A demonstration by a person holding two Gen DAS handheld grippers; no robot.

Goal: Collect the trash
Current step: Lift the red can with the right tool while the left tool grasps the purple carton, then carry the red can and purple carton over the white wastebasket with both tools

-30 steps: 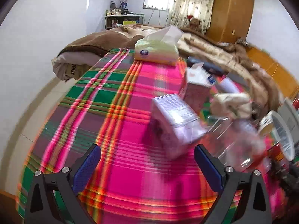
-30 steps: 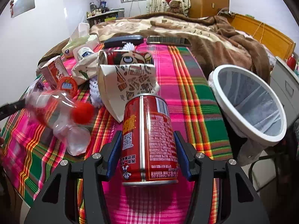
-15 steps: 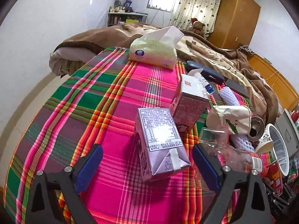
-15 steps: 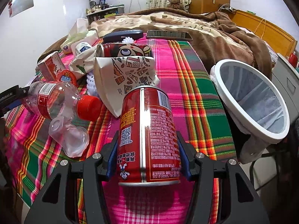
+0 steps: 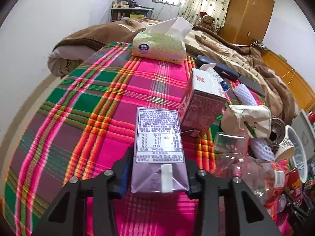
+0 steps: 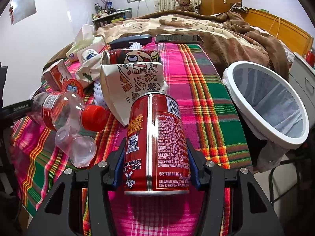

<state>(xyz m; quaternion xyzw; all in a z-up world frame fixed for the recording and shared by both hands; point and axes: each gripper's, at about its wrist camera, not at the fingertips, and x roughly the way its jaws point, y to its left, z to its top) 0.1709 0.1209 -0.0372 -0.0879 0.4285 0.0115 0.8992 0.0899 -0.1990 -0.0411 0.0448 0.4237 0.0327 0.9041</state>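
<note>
Our left tool (image 5: 158, 174) has just closed on the lilac drink carton (image 5: 158, 147) lying on the plaid desk (image 5: 78, 108); its blue pads are mostly hidden. Our right tool (image 6: 156, 164) clamps the red can (image 6: 155, 143), barcode and QR code showing, small print unreadable. Right of it stands the white bin (image 6: 246, 106).

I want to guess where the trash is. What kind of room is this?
Most likely a bedroom. There is a bed with a brown blanket, a teddy bear by the curtains, and a wooden wardrobe in the corner.
</note>
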